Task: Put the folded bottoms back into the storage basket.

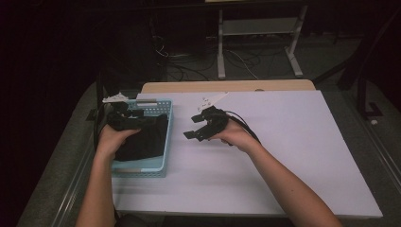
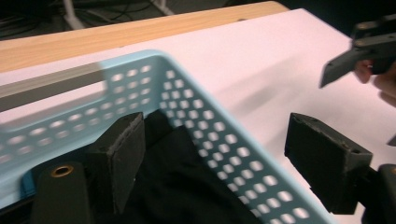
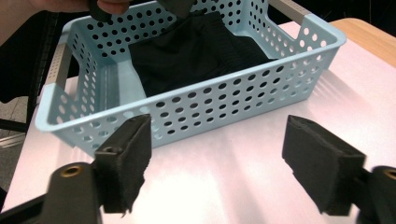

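A light blue perforated basket [image 1: 140, 172] sits at the left of the white tabletop [image 1: 283, 151]. A folded black cloth [image 1: 144, 139] lies inside it. My left gripper [image 1: 124, 118] hangs over the basket's far end, open. In the left gripper view [image 2: 215, 130] one jaw is inside the basket by the cloth [image 2: 177, 177] and the other is outside its wall [image 2: 219, 135]. My right gripper [image 1: 192, 126] is just right of the basket, open and empty. In the right gripper view [image 3: 217, 130] it faces the basket's long side [image 3: 210, 102], with the cloth [image 3: 196, 51] behind it.
A wooden table edge [image 1: 227, 86] runs behind the white top. Beyond it on the floor stand the legs of a white metal frame [image 1: 257, 47] among loose cables [image 1: 189, 66]. A wide bare stretch of tabletop lies right of my right hand.
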`<state>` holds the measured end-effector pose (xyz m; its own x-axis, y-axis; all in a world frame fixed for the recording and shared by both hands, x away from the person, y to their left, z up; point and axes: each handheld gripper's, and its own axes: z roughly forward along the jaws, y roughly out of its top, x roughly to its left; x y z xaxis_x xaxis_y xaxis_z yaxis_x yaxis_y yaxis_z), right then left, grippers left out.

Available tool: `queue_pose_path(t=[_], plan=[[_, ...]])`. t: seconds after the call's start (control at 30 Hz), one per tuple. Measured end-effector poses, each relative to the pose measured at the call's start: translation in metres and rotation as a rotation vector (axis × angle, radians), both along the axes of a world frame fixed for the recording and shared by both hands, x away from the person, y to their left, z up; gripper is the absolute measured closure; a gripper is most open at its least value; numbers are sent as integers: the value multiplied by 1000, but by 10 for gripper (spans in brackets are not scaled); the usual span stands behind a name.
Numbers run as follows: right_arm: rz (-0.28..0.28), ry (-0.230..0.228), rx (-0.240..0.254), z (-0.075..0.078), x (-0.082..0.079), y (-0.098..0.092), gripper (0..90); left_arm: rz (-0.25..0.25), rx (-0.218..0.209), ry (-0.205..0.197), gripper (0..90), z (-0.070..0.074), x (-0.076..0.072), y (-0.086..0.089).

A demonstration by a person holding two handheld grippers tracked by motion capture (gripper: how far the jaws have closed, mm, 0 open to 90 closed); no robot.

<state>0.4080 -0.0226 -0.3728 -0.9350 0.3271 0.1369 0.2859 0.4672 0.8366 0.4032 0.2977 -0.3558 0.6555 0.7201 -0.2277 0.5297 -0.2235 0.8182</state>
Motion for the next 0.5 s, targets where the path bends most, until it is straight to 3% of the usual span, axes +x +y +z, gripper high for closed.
queue_pose_path(t=[0.13,0.5], plan=[[1,-11,11,-1,-6,-11,192,-41,-22,-4,172,1,-8,-14],[-38,-18,26,-7,-20,-51,142,-134,-24,-17,69,1,-35,-50]])
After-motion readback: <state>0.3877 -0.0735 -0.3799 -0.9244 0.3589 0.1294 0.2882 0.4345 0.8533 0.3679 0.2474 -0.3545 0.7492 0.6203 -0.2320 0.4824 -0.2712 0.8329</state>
